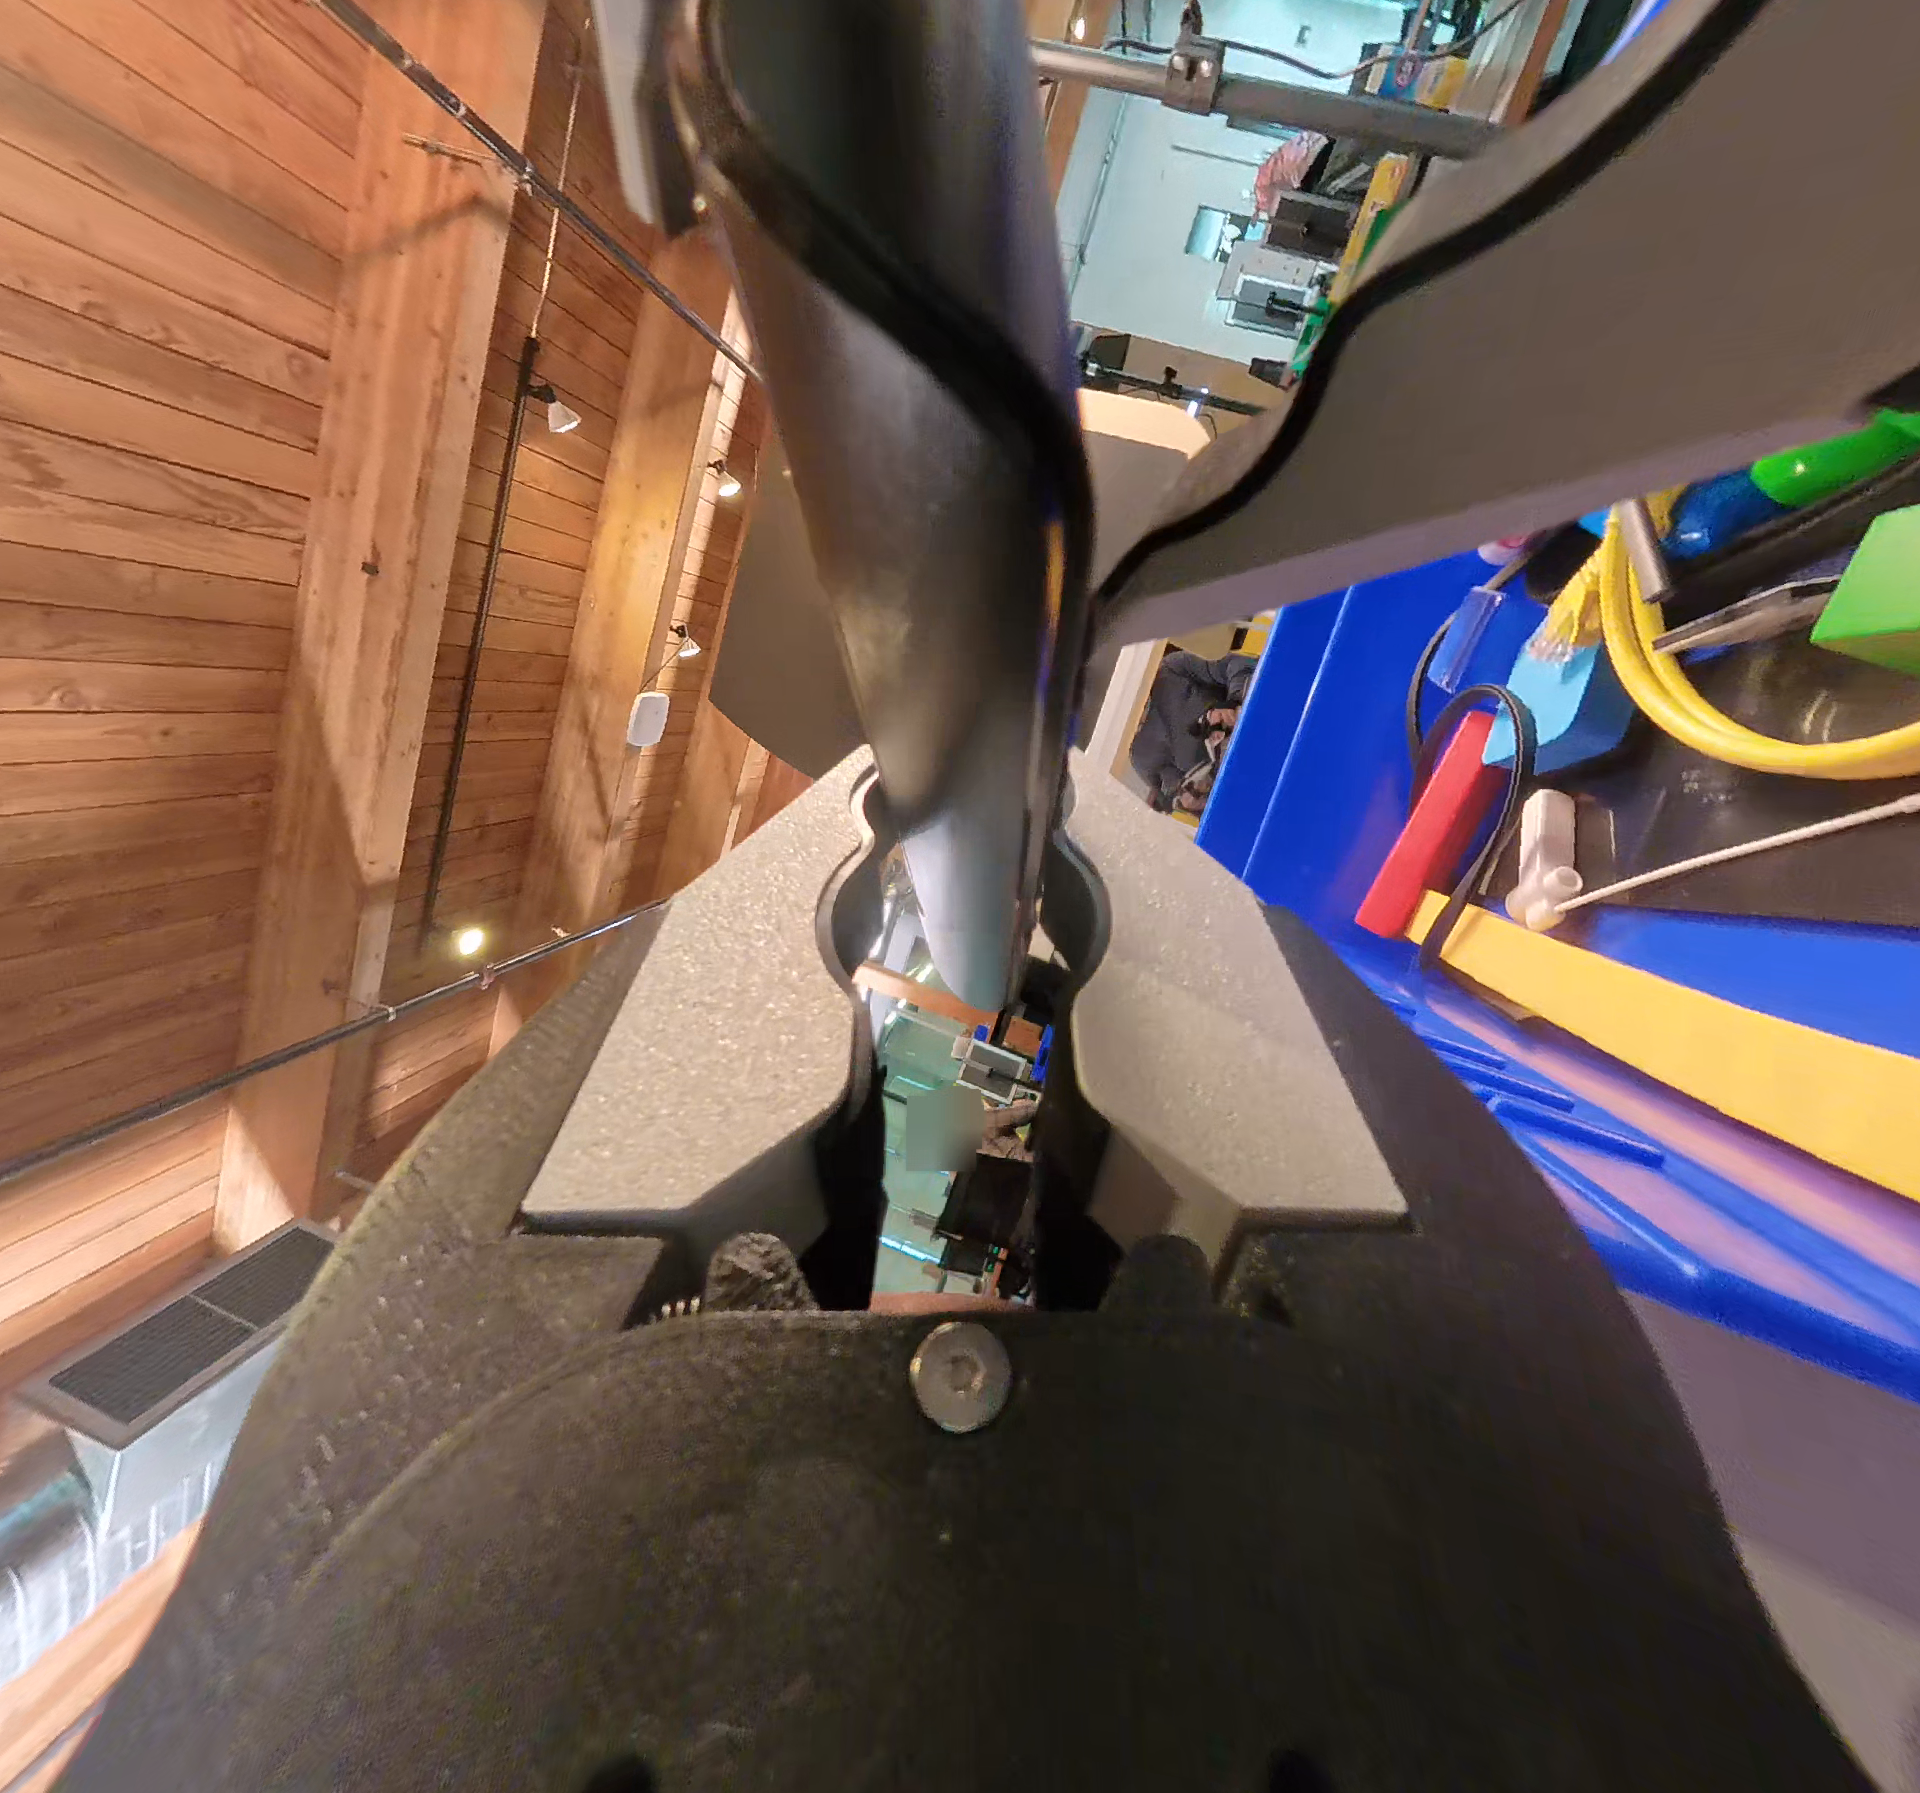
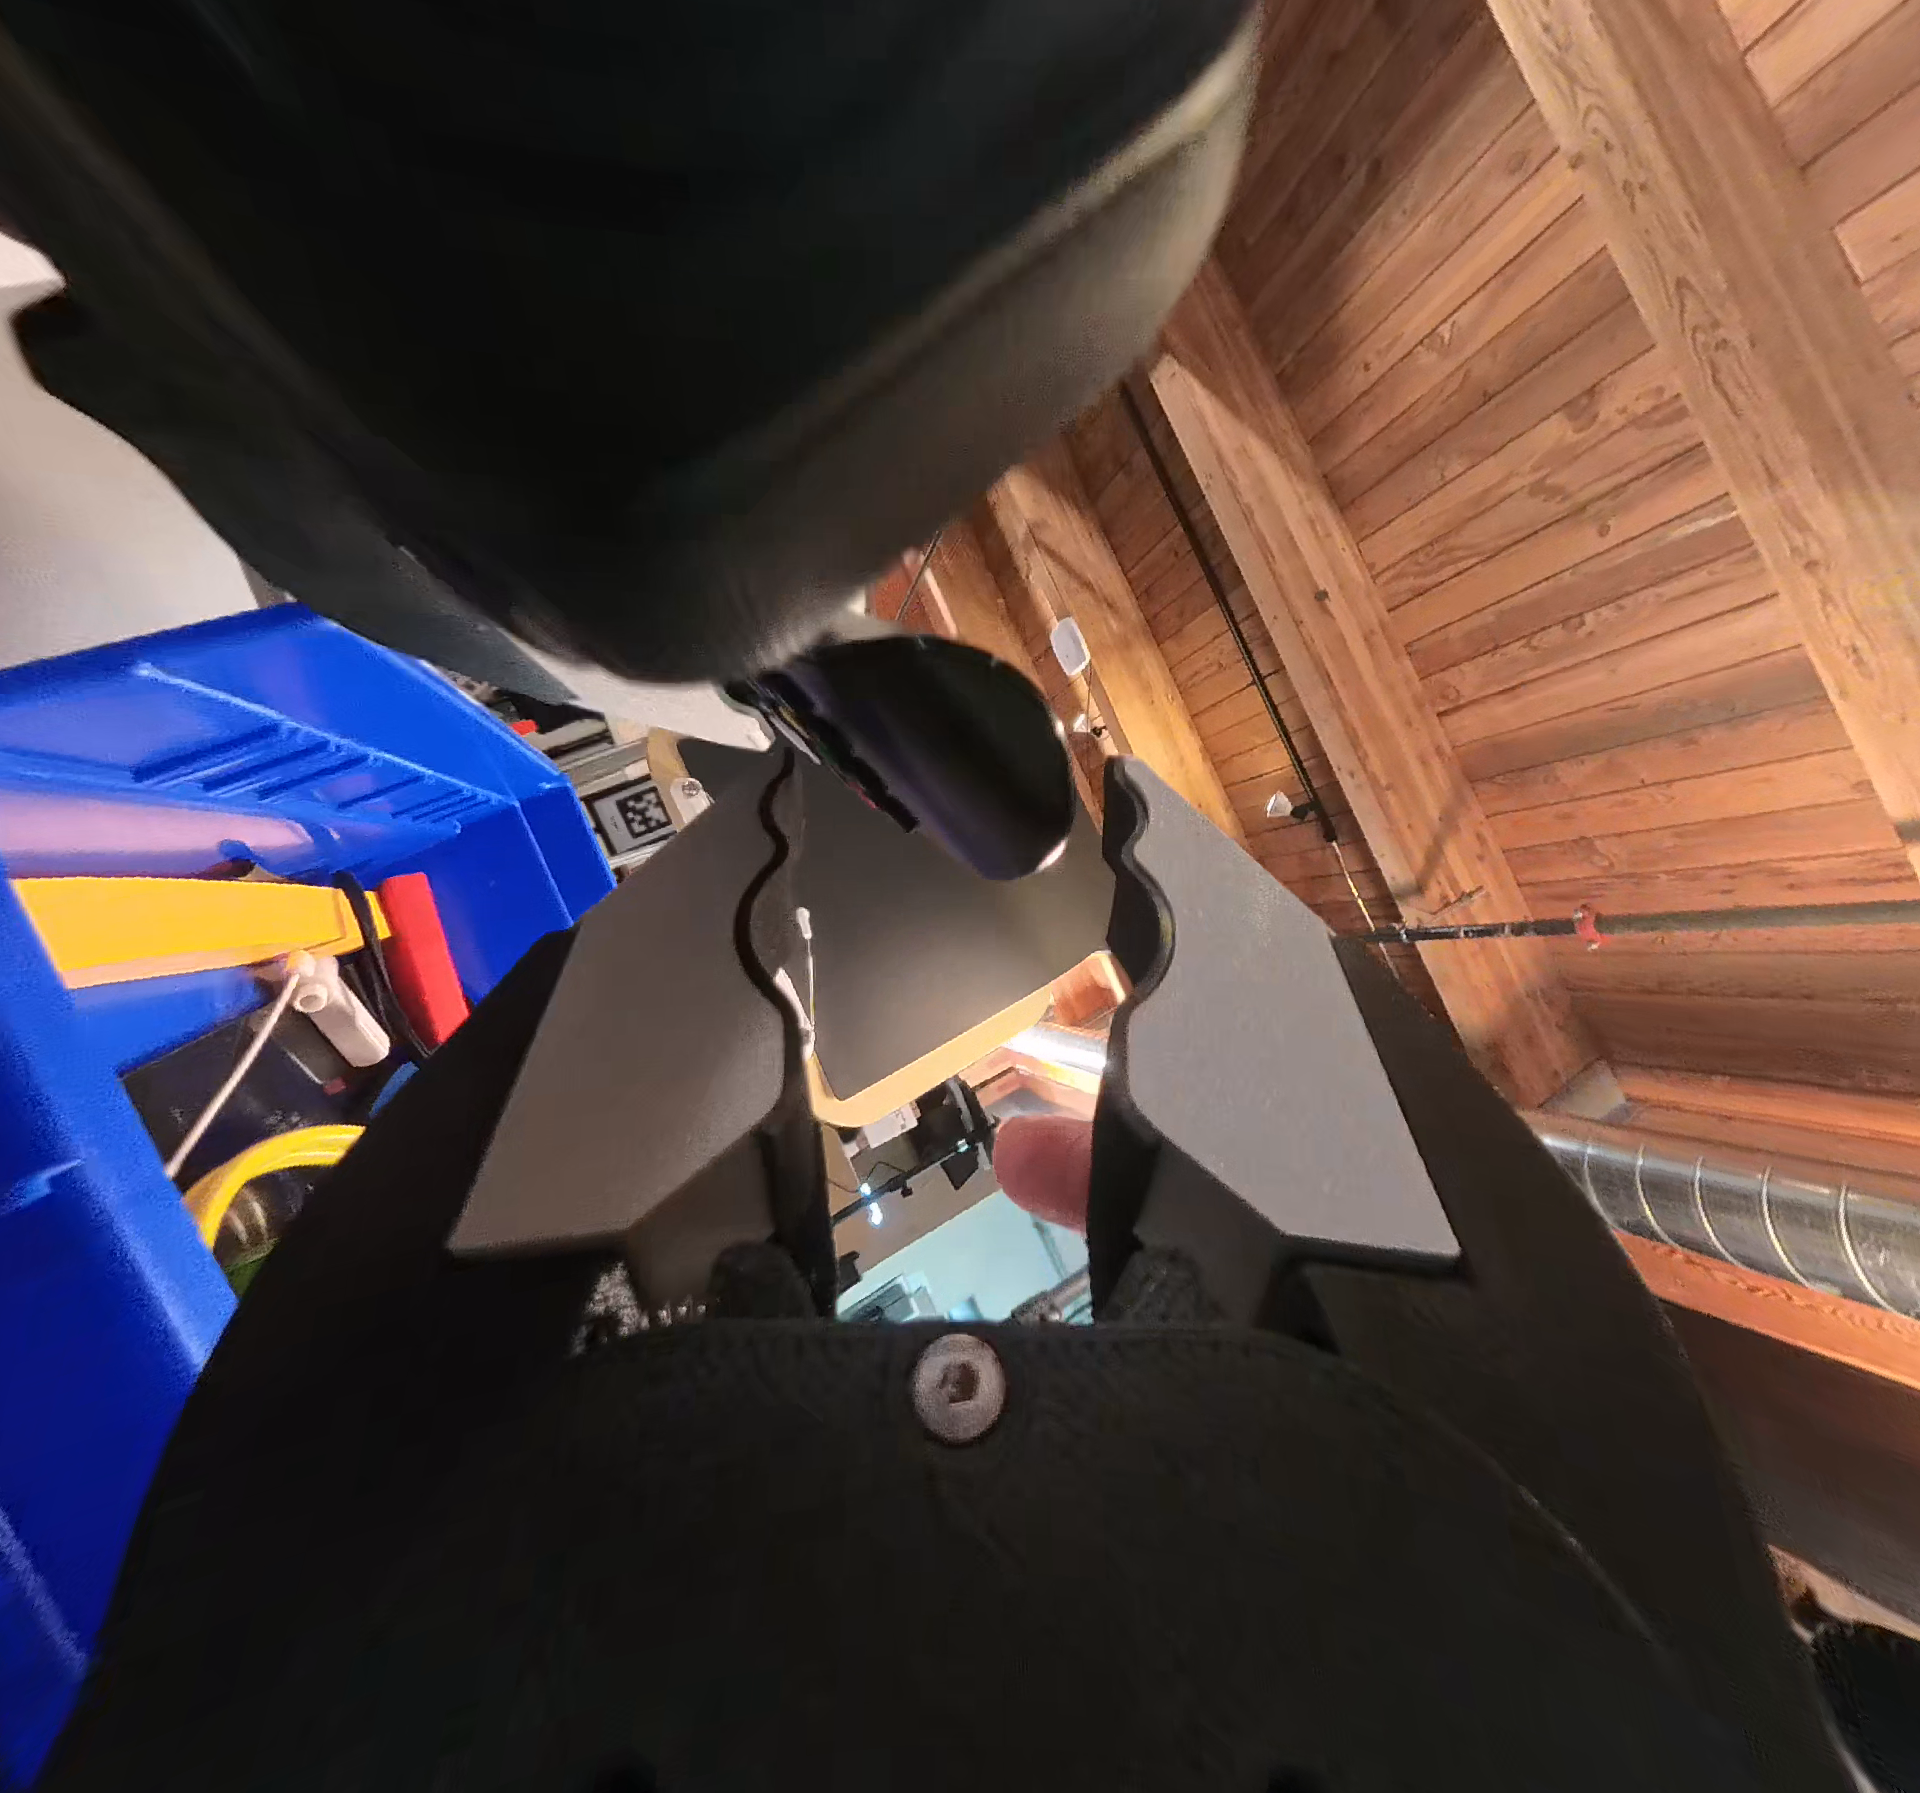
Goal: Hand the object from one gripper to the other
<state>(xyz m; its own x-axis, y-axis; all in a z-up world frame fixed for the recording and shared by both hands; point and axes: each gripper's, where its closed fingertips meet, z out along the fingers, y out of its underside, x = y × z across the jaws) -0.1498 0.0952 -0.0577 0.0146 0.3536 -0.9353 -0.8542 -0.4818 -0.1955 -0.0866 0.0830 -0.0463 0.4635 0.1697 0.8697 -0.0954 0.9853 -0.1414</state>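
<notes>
The left gripper (image 1: 961,870), two grainy grey fingers with scalloped inner edges, is clenched on a smooth, dark, tapering object (image 1: 914,455) that runs up and away from it; what the thing is stays hard to tell through the blur. In the right wrist view the right gripper (image 2: 945,870) stands released, its two fingers apart around the object's rounded dark end (image 2: 935,756), perhaps not touching. Beside both sits one blue plastic bin (image 1: 1288,746) holding a red block (image 1: 1429,829), a yellow coiled cable (image 1: 1745,725) and a green block (image 1: 1870,590). Wooden planks (image 2: 1558,496) fill the background.
</notes>
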